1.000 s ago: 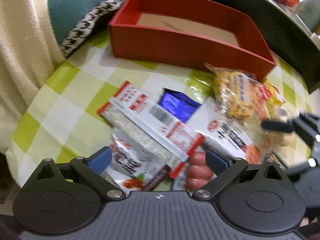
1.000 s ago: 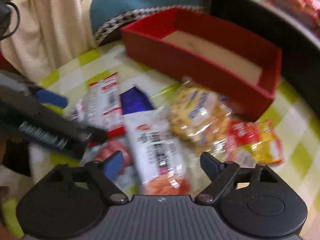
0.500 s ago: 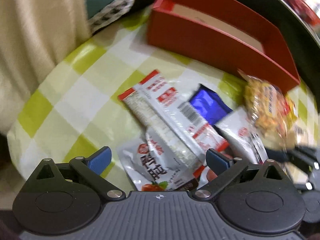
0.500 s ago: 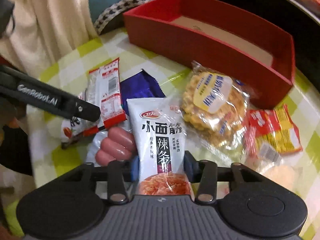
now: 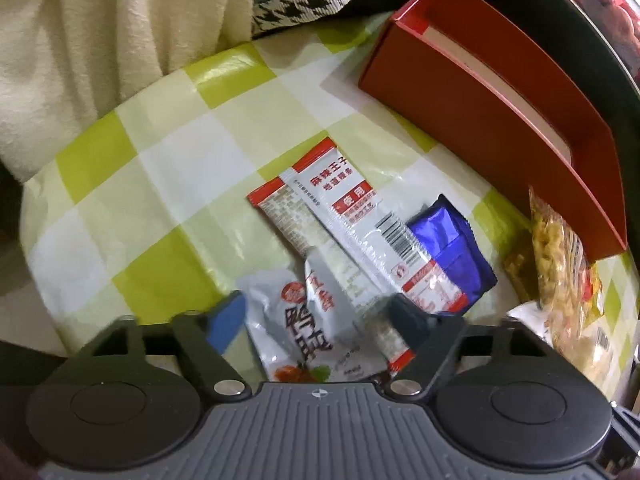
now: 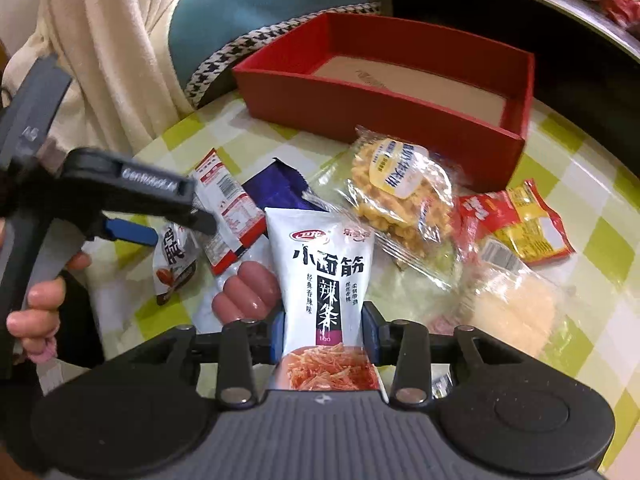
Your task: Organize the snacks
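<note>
On the green-and-white checked tablecloth (image 5: 168,184), right gripper (image 6: 325,334) is clamped onto the lower part of the white spicy-strip packet (image 6: 322,264), sausages (image 6: 248,292) just left of it. Left gripper (image 5: 316,320) is closing around the silver duck-snack pouch (image 5: 296,332), pads not pressing yet as far as I can see. The open red box (image 6: 384,120) sits behind the pile, with the yellow crispy-noodle pack (image 6: 400,188) right in front of it
</note>
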The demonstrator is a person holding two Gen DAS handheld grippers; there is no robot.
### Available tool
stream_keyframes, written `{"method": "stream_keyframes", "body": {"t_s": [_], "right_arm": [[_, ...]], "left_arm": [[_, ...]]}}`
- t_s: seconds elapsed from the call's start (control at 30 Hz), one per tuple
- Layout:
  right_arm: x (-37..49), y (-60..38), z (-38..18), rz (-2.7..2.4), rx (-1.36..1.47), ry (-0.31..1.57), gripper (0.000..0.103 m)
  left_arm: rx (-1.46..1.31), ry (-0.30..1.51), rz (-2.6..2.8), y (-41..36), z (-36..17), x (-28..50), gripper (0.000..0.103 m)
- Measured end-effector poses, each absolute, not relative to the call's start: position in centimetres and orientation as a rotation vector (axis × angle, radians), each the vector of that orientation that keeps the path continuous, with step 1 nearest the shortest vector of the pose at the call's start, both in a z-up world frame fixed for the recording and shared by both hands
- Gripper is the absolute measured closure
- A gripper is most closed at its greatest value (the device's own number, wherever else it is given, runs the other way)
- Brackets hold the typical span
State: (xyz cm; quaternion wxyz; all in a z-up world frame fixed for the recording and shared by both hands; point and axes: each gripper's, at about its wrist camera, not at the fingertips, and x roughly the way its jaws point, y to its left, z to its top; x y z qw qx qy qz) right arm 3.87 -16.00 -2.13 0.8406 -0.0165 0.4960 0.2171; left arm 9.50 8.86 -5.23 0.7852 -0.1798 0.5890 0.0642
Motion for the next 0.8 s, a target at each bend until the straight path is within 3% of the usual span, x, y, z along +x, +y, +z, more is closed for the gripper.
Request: {"method": "stream_keyframes", "body": {"t_s": [0.1, 0.37, 0.47, 0.53, 0.8], "right_arm": [[3.5, -15.9, -2.1, 0.452, -0.04, 1.04, 0.062], [2.3, -15.2, -1.9, 0.464, -0.072, 1.04, 0.062], [2.4, -15.1, -2.5, 0.467, -0.071, 1.059, 0.062], [2.5, -14.9, -2.8, 0.459, -0.087, 1.061, 0.062], [4.0, -14.1, -4.6, 0.434, -0.133, 1.094, 0.061]], "left_arm": [[-0.379, 1.275, 0.124, 9.2, -5.2, 8.3, 0.041], [-0.207, 1.339, -0.04, 6.7, -4.9, 5.9, 0.043], [-0.195, 1.349, -0.04, 6.7, -4.9, 5.4, 0.032], [-0.209, 1.333, 0.009, 7.4, -4.9, 5.5, 0.018], [-0.191, 1.357, 0.047, 4.8, -5.8, 3.7, 0.008]]}}
